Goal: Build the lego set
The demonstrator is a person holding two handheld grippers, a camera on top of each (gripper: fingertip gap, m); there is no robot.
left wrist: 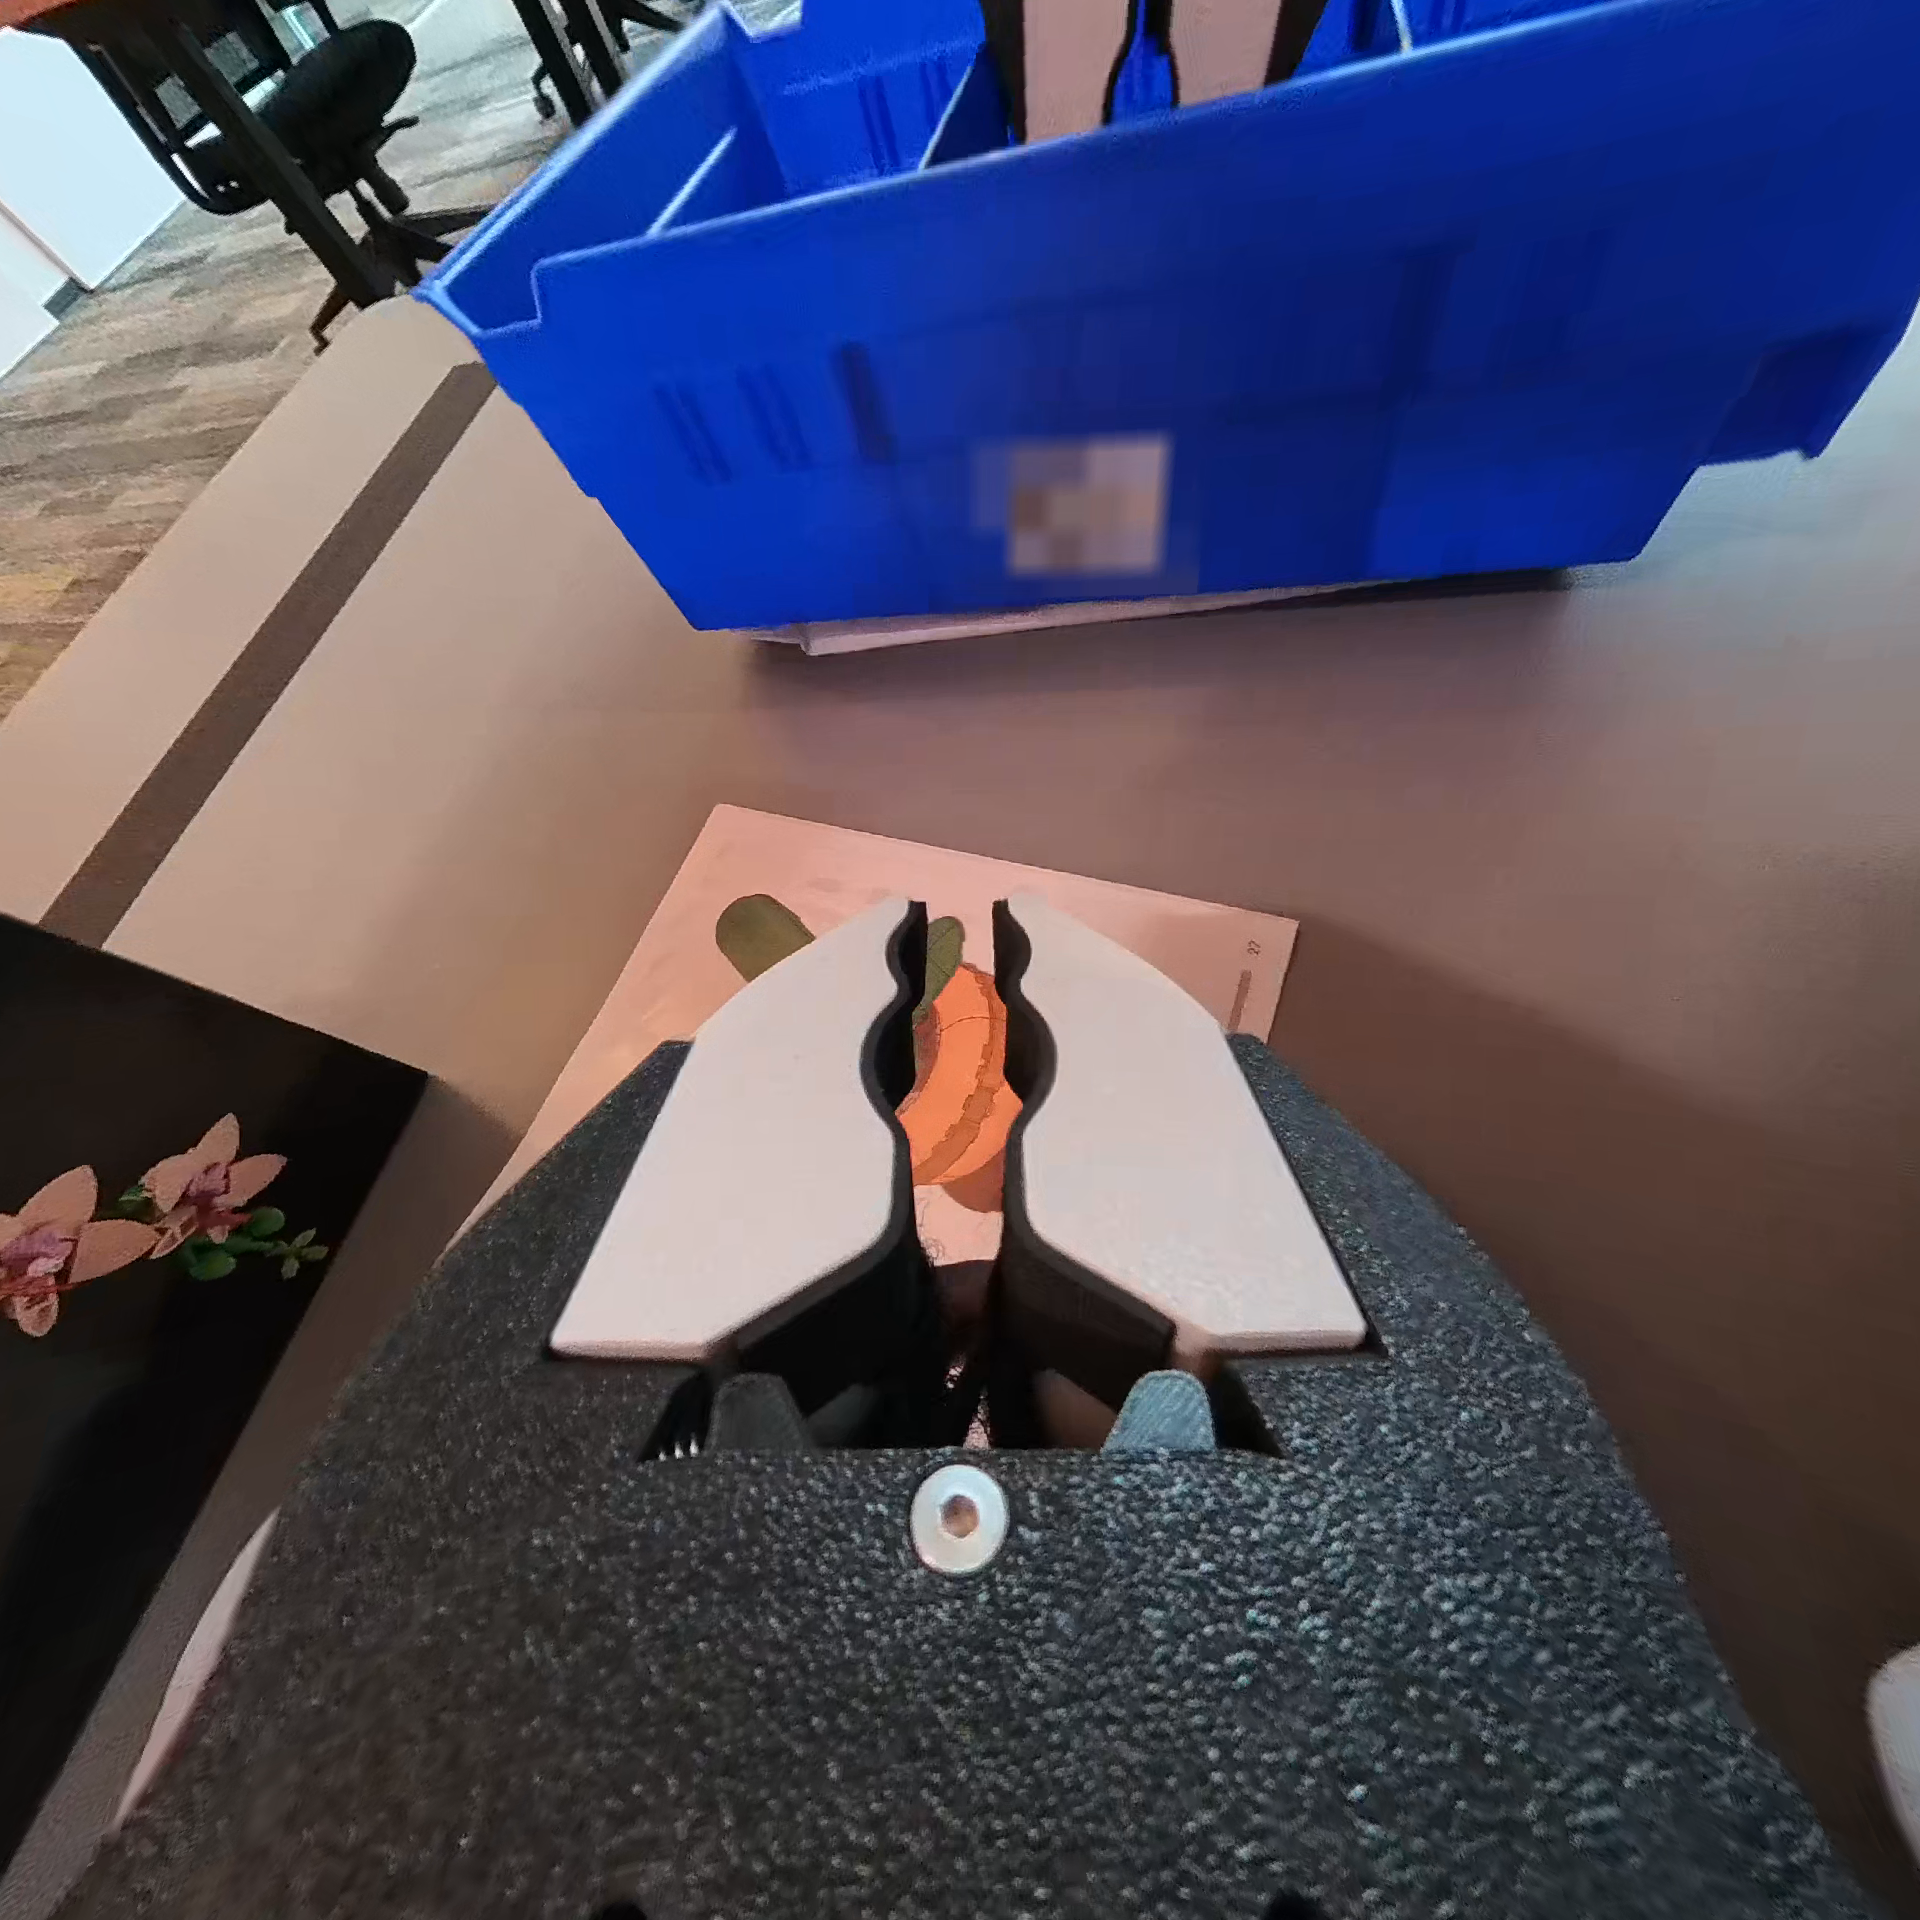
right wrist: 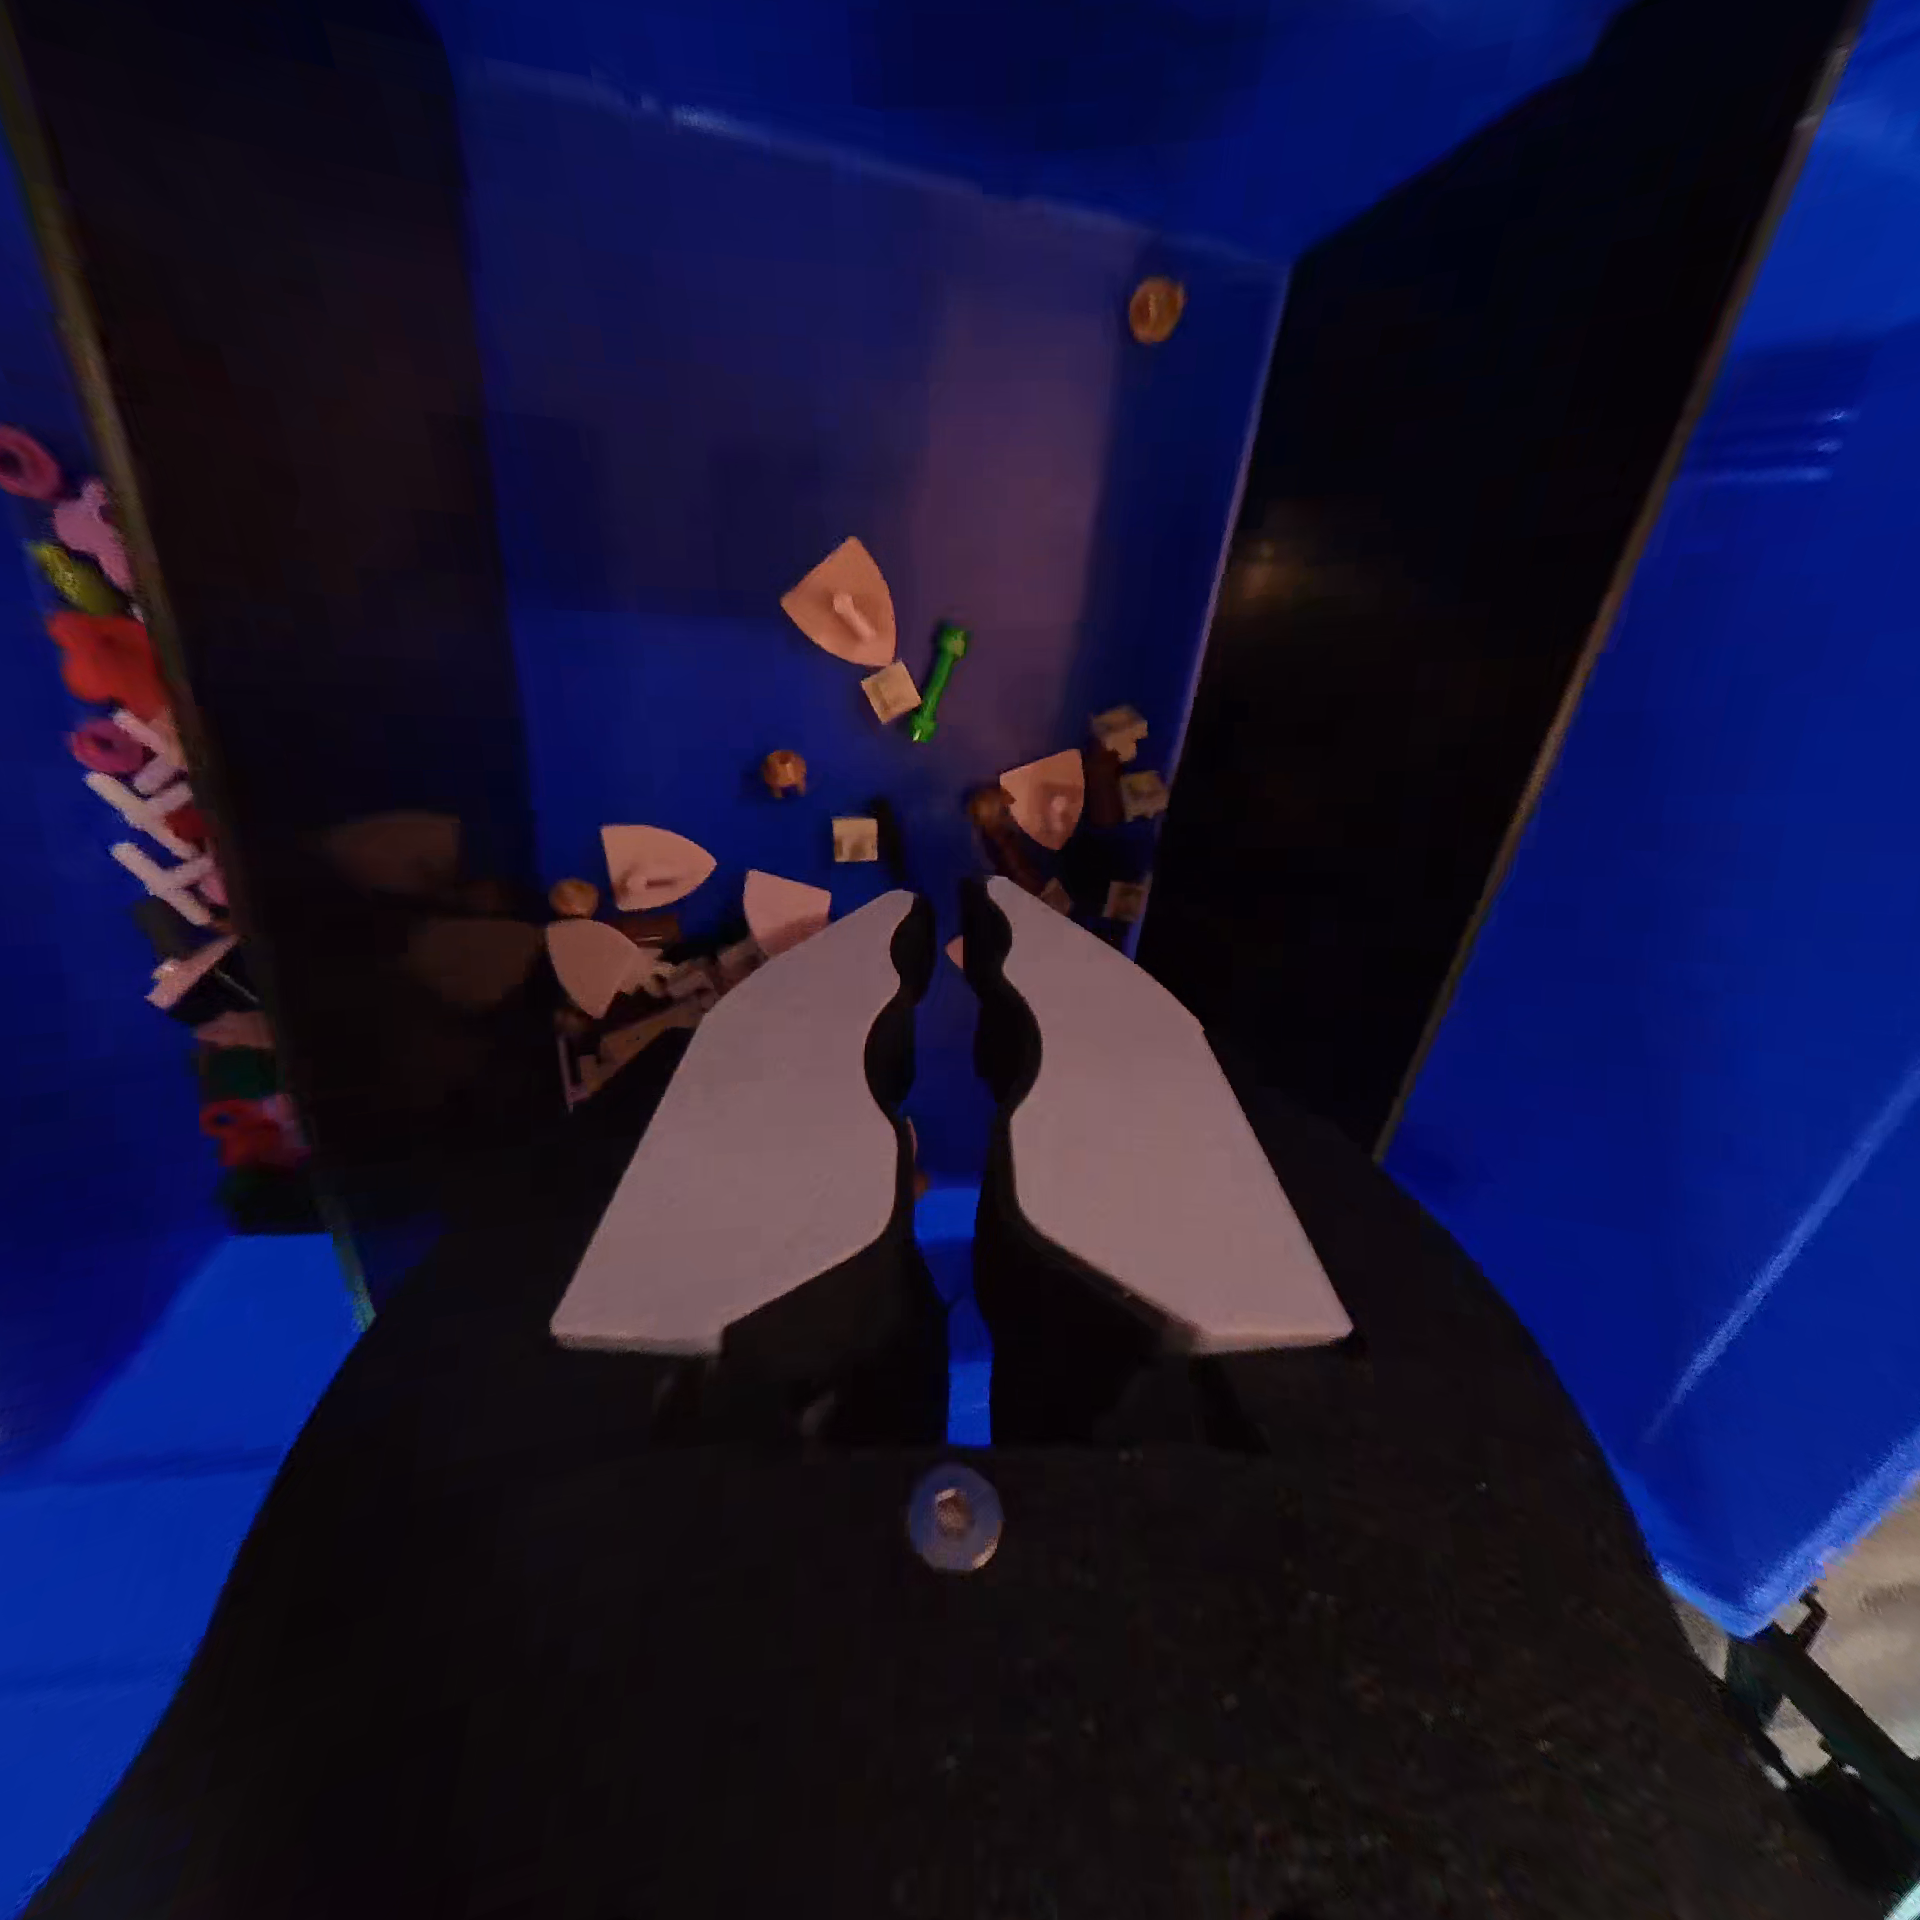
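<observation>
While the right gripper (right wrist: 948,914) hangs nearly closed and empty inside the blue plastic bin (right wrist: 1662,935), its jaws should be widened, then lowered squarely over one loose pale petal-shaped lego piece (right wrist: 655,868) (left gripper (left wrist: 958,920) likewise idle).

Left gripper (left wrist: 958,914) hovers over instruction booklet (left wrist: 1132,935)

Its fingers stand slightly parted above the booklet; beyond the booklet sits a blue bin (left wrist: 1195,343), a black box (left wrist: 156,1091) to its left.

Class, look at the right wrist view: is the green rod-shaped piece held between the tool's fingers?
No. The green rod-shaped piece lies on the bin floor, beyond the right tool, whose fingers are empty.
</observation>
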